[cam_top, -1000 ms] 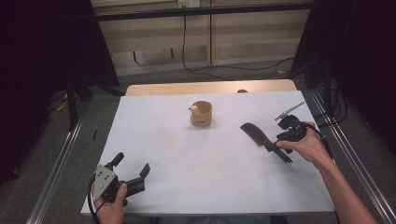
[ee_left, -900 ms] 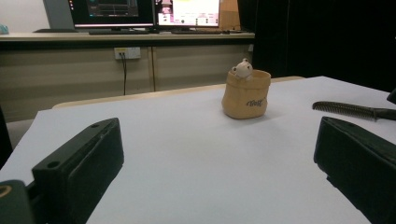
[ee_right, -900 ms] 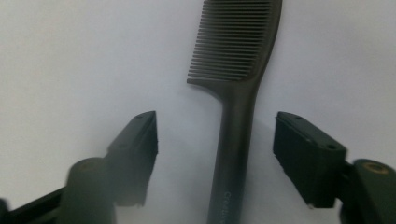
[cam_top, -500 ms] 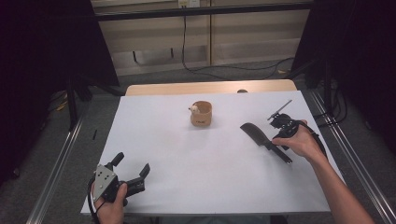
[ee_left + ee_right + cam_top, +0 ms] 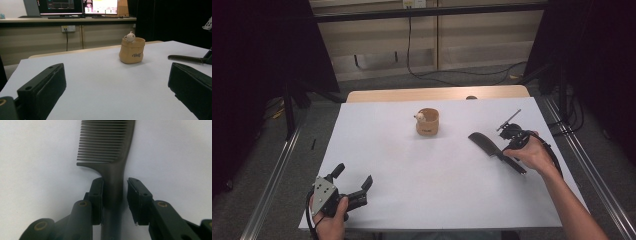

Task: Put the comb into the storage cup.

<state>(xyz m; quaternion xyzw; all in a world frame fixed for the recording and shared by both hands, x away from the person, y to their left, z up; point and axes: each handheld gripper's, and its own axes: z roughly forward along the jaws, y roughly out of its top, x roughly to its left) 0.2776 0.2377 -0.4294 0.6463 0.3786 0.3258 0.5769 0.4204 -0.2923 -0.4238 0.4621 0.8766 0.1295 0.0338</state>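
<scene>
A black comb lies flat on the white table at the right, teeth end towards the middle. My right gripper points down over its handle. In the right gripper view the comb runs up between the jaws of that gripper. They have just been closing: the left pad touches the handle, and a thin gap remains at the right pad. My left gripper rests open at the near left corner, nothing between its jaws.
A tan fabric pouch with a small white toy peeking out stands at mid-table, far from both grippers; it also shows ahead in the left gripper view. The white sheet covers the table, with metal rails along both sides.
The right hand has shifted slightly to the left, onto the comb's handle. The left gripper, pouch and comb have stayed put.
</scene>
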